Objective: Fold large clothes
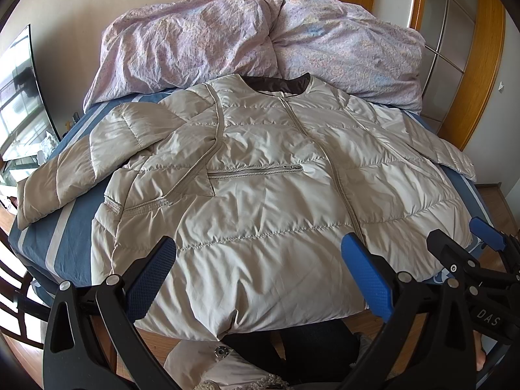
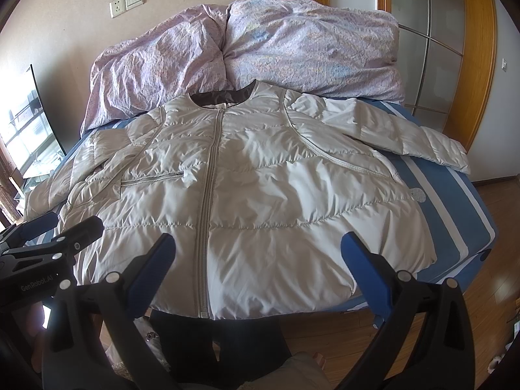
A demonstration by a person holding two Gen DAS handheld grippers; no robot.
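A beige puffer jacket [image 1: 260, 175] is spread front-up on the bed [image 1: 78, 208]; both hand-held grippers, left [image 1: 260, 273] and right [image 2: 260, 269], are held apart at 6 o'clock, empty.

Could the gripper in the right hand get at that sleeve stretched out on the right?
Probably yes. The right gripper is open and empty above the jacket's hem, and the right sleeve lies flat on the bed, uncovered.
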